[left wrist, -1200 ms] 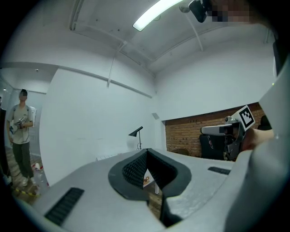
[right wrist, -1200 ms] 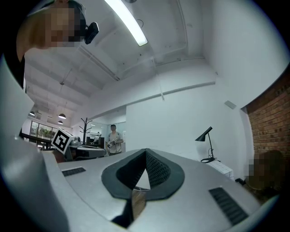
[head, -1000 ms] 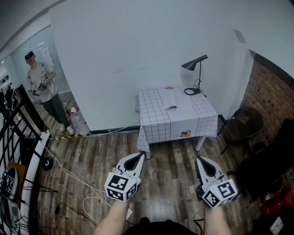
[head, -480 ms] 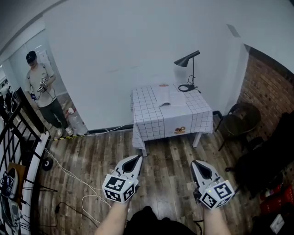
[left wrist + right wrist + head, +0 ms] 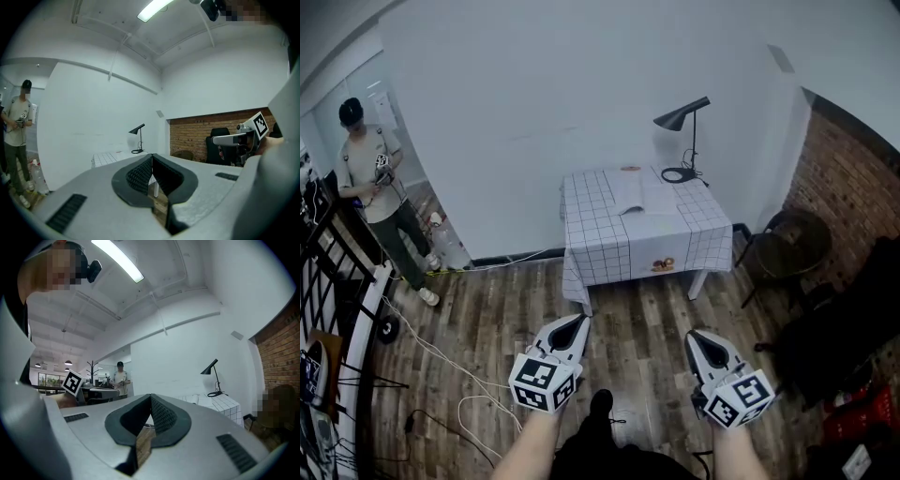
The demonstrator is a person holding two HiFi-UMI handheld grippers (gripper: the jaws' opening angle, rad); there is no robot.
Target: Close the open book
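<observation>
Well, the open book [image 5: 643, 196] lies flat on the checked worktop [image 5: 623, 246], far ahead of both claws and roughly on the line between them, well out of reach. A black desk lamp [image 5: 682, 120] stands just beyond it.

The left claw [image 5: 578, 321] and the right claw [image 5: 695, 336] are each pinched together on nothing. To my eye, blunt tips like that could crease a page or shove the book along the cloth towards the lamp instead of folding a cover over. Loose cable [image 5: 473, 405] trails on the wooden floor off to the left claw's side and could catch a foot on the walk in.

Both hands sit low before the body, forearms reaching forward side by side, with the claws aimed about level at the worktop.
</observation>
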